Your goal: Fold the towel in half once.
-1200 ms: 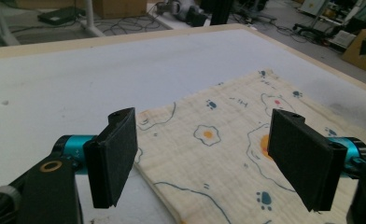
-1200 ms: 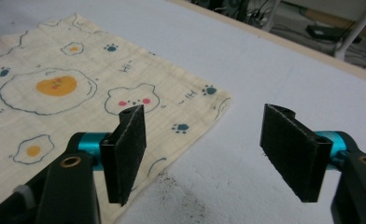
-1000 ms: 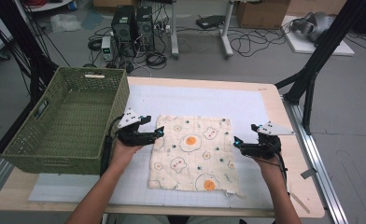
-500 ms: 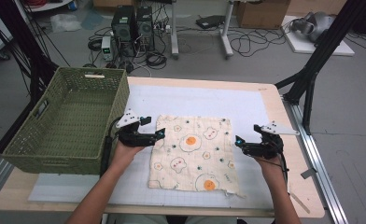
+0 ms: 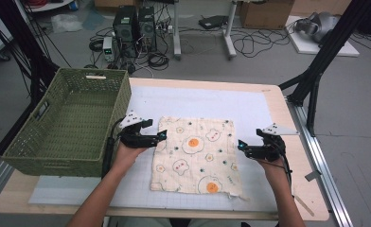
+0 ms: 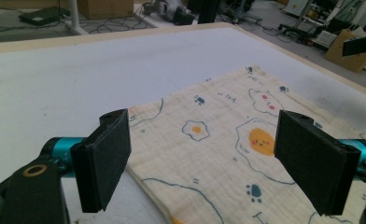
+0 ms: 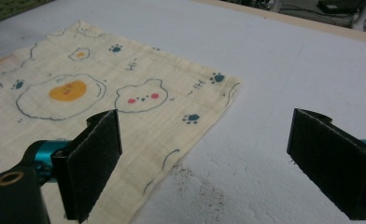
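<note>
One green woven basket point(image 5: 65, 124) is sitting at the left end of the table point(image 5: 287, 109), on one white mat point(image 5: 207, 101). Just right of it, the left gripper point(image 5: 161, 135) is hovering at the left edge of one cream cloth point(image 5: 196, 153), its two jaws standing wide apart after just opening, with nothing pressed between them. In the left gripper view the cloth's point(image 6: 228, 140) edge is lying below the gap. The cloth is lying flat at the middle of the mat, printed with fried eggs and bear faces; three orange yolks are showing in the high view. The right gripper point(image 5: 241, 144) is waiting at the cloth's right edge, its two jaws also spread wide and gripping nothing.
</note>
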Motion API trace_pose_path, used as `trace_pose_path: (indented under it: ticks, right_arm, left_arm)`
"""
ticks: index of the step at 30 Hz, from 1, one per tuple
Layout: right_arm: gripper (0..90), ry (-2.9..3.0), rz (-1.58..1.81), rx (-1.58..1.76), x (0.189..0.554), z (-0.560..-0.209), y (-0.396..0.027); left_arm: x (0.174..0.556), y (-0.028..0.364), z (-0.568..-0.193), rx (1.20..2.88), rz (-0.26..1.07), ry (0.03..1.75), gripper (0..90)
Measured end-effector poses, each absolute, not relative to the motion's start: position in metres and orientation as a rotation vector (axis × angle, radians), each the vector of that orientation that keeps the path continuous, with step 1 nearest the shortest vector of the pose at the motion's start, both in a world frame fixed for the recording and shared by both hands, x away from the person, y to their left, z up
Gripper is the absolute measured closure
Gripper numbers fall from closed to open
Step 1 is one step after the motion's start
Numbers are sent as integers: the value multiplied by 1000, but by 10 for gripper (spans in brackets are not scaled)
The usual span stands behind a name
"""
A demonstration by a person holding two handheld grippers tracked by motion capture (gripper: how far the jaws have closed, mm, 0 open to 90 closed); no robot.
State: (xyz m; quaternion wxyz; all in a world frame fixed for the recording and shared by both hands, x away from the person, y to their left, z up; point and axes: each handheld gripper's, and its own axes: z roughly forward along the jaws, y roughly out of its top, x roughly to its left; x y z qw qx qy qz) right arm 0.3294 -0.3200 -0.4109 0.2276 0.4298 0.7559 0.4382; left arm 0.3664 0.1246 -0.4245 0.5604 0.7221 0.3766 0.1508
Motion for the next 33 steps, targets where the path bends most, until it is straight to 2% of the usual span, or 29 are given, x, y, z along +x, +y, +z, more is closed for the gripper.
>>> trace_pose_path:
  ticks: [10, 15, 25, 33]
  right_arm:
    - [94, 2081, 1214, 1182, 328, -410, -321]
    - [94, 2089, 1207, 1184, 329, -411, -320]
    - [94, 2099, 1194, 1196, 330, -413, -320]
    - [95, 2099, 1191, 1206, 332, -414, -321]
  left_arm:
    - [382, 127, -433, 1692, 390, 996, 240]
    - [395, 124, -449, 1760, 394, 1096, 289]
    - [430, 108, -442, 1814, 421, 1151, 341]
    - [452, 96, -446, 1919, 431, 1127, 470]
